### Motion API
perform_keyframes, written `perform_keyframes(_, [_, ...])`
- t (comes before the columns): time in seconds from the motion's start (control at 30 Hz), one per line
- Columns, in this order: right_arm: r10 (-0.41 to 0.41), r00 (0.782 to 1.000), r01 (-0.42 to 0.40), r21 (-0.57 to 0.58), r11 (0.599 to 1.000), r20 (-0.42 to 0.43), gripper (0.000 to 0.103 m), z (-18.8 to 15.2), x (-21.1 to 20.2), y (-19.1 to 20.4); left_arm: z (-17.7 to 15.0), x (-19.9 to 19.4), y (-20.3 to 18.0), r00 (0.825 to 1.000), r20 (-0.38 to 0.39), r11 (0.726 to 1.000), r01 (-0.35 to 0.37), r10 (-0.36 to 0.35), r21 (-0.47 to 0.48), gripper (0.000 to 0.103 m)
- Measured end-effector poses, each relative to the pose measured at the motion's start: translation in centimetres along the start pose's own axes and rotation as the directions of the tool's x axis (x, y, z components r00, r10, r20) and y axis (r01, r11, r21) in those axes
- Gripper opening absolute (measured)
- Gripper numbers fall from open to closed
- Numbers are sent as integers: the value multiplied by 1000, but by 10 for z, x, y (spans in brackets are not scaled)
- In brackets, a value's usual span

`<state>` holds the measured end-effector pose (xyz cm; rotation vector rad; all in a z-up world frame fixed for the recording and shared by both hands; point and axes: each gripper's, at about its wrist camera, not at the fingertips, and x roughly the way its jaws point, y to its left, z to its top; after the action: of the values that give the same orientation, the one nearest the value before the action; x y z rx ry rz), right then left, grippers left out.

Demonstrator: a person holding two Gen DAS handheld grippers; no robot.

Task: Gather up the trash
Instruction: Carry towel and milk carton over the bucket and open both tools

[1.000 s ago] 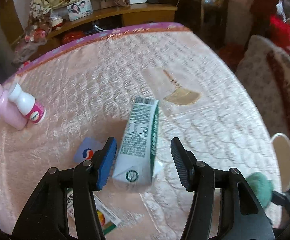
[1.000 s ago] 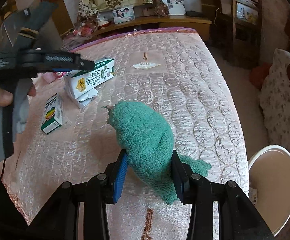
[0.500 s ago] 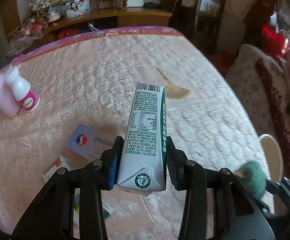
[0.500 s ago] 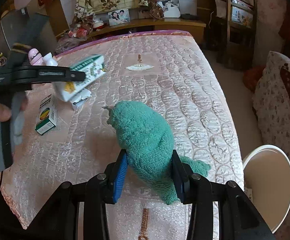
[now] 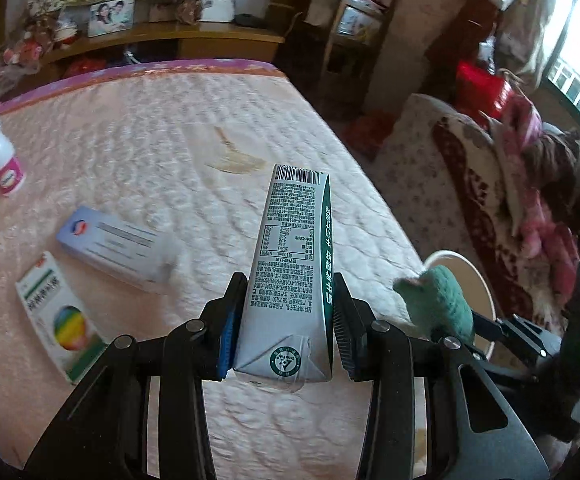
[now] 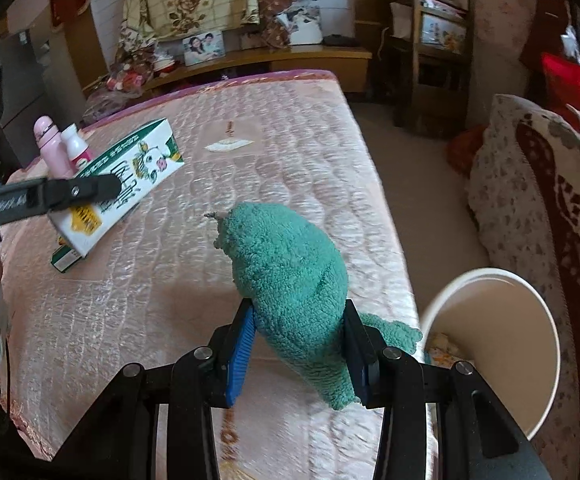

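My left gripper (image 5: 286, 328) is shut on a green and white milk carton (image 5: 290, 272) and holds it up above the pink mattress (image 5: 150, 128). The carton also shows in the right wrist view (image 6: 130, 184), held off the bed at the left. My right gripper (image 6: 298, 344) is shut on a green fuzzy cloth (image 6: 290, 276) above the bed's right edge. The cloth also shows in the left wrist view (image 5: 438, 304). A white bin (image 6: 498, 344) stands on the floor right of the bed, with some scraps at its bottom.
On the mattress lie a blue-grey box (image 5: 114, 248), a white and green box (image 5: 58, 316), a small white bottle (image 5: 2, 160) and a pink bottle (image 6: 50, 148). A patterned sofa (image 6: 538, 208) stands right of the bin. A wooden shelf (image 6: 274, 56) runs behind the bed.
My left gripper closed on the milk carton and lifted it off the mattress, moving it right toward the bin. My right gripper kept its hold on the green cloth.
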<state>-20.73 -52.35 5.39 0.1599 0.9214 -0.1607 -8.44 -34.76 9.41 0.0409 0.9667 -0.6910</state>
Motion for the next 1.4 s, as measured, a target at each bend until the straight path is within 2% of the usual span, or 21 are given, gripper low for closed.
perform_keyframes(0.5, [-139,990,137,122,983,6,40,-29,-35,-76,-17,26,-90,991,-53,985,132,-127,111,39])
perform_keyframes(0.87, [-195,981,191,223,956,-5,40,-50,-51,-129,-25,53,-158,977,-105,960,205,-187,193,39])
perform_keyframes(1.4, [-250,967,252,313,916,-48,40,-73,-49,-183,-34,89,-209,959,-176,939,260,-223,225,39])
